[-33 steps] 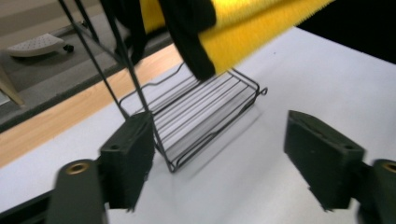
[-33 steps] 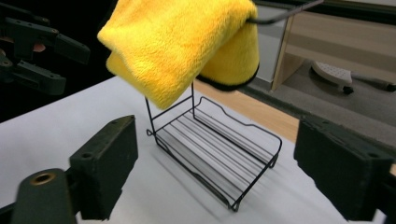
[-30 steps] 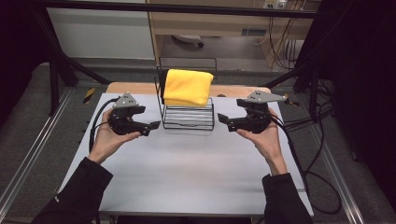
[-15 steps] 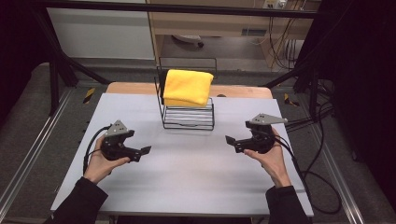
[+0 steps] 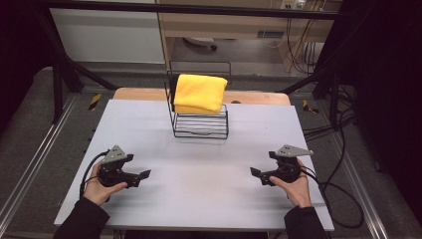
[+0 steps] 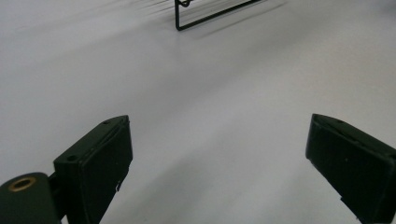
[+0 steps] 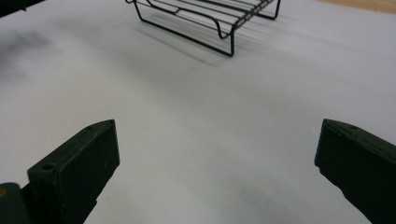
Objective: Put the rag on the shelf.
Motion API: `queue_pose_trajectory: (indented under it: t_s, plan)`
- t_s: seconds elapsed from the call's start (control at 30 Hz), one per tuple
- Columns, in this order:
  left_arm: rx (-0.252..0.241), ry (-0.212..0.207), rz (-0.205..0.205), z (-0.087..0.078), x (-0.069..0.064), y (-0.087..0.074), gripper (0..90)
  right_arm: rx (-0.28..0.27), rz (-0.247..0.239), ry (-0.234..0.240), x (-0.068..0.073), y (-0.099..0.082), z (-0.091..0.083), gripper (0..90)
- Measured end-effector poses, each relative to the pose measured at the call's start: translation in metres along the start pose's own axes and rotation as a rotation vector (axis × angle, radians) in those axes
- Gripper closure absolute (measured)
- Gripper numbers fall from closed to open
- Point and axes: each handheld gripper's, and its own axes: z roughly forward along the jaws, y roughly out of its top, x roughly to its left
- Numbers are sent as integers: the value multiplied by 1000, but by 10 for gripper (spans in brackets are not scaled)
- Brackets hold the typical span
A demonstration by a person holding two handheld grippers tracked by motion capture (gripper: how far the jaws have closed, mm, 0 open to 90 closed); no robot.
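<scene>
— Black jaws, both pairs. How wide are they standing?

— Wide. In the left gripper view the two pads are sitting at the lower left and lower right corners of the frame, with bare white table point(image 6: 201, 107) showing between them — nothing is being held or pressed. The right gripper view is showing the same: pads far apart at the bottom corners, empty tabletop in the gap. Both pairs have just been opening the last bit, with nothing between them.

— And from above?

— In the high view the left gripper point(image 5: 142, 175) is lying low over the table at the lower left of the frame, a hand wrapping its body, jaws pointing toward the middle. The right gripper point(image 5: 255, 173) is mirroring it at the lower right, jaws also pointing inward. Whether the bodies are actually touching the surface I cannot tell.

— Where is the thing they are working around?

— The wire rack point(image 5: 200, 122) is standing at the upper middle of the high view, on the far part of the table, well apart from both grippers. A folded yellow cloth point(image 5: 200, 92) is resting on top of it. A corner of the rack is showing at the top edge of the left gripper view, and more of its wire base at the top of the right gripper view.
</scene>
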Motion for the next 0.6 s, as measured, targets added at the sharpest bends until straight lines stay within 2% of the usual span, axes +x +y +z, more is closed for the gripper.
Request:
queue_pose_trajectory:
  t_s: [0.13, 0.37, 0.6]
  plan:
    - [10, 0, -3, -3, 1, -9, 71, 4, 1, 4, -4, -13, -7, 7]
    - [-2, -1, -12, -9, 1, -19, 71, 24, 22, -1, -9, -34, -13, 7]
    - [4, 1, -13, -8, 2, -25, 71, 32, 30, -7, -11, -38, -14, 8]
